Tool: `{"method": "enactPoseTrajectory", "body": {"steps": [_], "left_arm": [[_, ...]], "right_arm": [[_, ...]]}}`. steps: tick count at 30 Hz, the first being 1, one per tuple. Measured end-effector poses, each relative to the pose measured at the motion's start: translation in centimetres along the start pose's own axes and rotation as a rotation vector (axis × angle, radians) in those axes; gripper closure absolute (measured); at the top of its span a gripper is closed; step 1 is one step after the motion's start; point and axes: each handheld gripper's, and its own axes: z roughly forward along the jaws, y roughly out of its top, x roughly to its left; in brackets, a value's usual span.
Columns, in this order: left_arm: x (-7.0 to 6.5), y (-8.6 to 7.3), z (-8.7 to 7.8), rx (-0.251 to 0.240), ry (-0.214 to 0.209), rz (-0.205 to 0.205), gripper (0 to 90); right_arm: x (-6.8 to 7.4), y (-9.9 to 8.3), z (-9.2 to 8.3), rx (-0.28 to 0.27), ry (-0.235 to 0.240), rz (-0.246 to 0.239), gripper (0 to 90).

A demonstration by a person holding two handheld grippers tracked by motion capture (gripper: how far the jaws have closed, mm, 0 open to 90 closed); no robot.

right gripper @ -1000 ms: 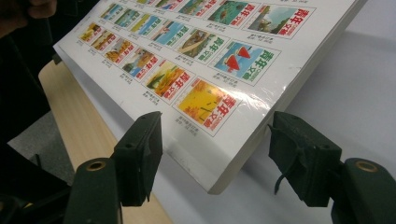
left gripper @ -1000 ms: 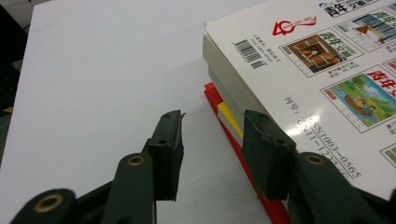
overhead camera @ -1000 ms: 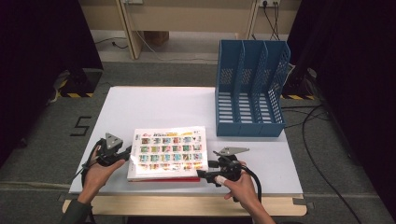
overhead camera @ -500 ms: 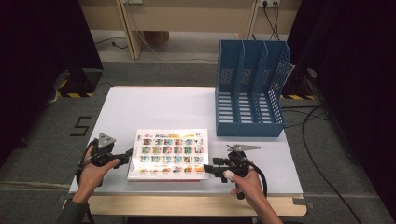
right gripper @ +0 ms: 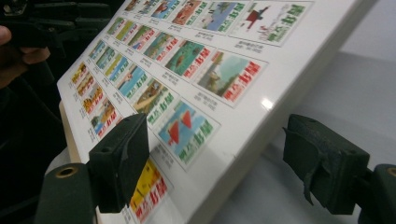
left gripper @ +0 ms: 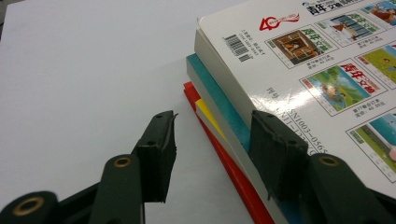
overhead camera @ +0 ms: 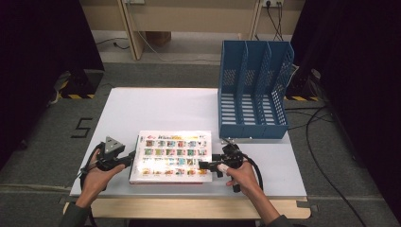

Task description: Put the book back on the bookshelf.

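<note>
Stack of books [overhead camera: 171, 158] sits at the table's [overhead camera: 156, 106] front edge btwn both grippers — left gripper [left gripper: 212, 140] jaws just closing, apart, one on the stack's edge; right gripper [right gripper: 217, 158] opening, straddling top book's corner w/o clamping.

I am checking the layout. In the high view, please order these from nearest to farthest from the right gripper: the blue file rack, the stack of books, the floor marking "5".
From the right gripper:
1. Stack of books, at its jaws, table front.
2. Blue file rack, behind it, table's right.
3. Floor marking "5", far left, off the table.
</note>
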Motion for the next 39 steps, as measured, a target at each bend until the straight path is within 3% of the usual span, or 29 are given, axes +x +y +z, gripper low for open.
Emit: {"method": "enactPoseTrajectory", "body": {"steps": [2,5,6,11,15,20,24,26,27,28,30,32,35,39], "left_arm": [[-0.3,0.1,0.1,0.001,-0.008,0.011,48.5],[-0.3,0.2,0.2,-0.003,0.0,0.021,46.2],[-0.1,0.1,0.3,-0.004,0.009,0.019,38.2],[0.1,0.0,0.4,-0.007,0.003,0.012,35.5],[0.0,0.0,0.3,-0.012,0.022,0.025,33.1],[-0.2,-0.3,0.3,-0.028,-0.014,0.009,46.1],[-0.4,-0.1,0.4,-0.022,-0.016,0.021,48.0],[-0.5,-0.1,0.4,-0.026,-0.018,0.024,52.9],[-0.5,-0.1,0.4,-0.026,-0.018,0.024,52.9],[-0.6,-0.1,0.5,-0.029,-0.025,0.024,53.0],[-0.7,-0.1,0.6,-0.031,-0.03,0.03,53.0],[-0.6,-0.1,0.6,-0.035,-0.015,0.043,49.1],[-0.3,-0.1,0.7,-0.036,-0.019,0.036,41.7],[0.5,-0.3,0.8,-0.042,-0.019,-0.009,27.2]], "right_arm": [[-0.2,0.3,0.6,0.014,0.028,0.018,22.2],[-0.3,0.4,0.8,0.018,0.035,0.022,22.1],[-0.5,0.4,0.8,0.011,0.04,0.043,25.7],[-0.6,0.4,0.6,-0.004,0.037,0.058,29.8],[-0.1,0.6,0.0,-0.031,0.004,0.011,42.0],[0.4,0.7,-0.4,-0.06,-0.028,-0.037,49.7],[0.3,1.5,-0.7,-0.1,0.004,-0.048,54.9],[-0.2,1.9,-0.6,-0.135,0.054,-0.039,58.5],[-0.2,1.9,-0.6,-0.135,0.054,-0.039,58.5],[-0.4,2.2,0.0,-0.129,0.093,-0.017,60.5],[-0.3,2.5,0.9,-0.104,0.095,-0.023,61.3],[-0.1,2.7,1.2,-0.09,0.078,-0.03,64.1],[-0.1,2.9,0.9,-0.099,0.093,-0.018,68.7],[0.3,3.3,0.6,-0.115,0.089,-0.02,71.5]]}}
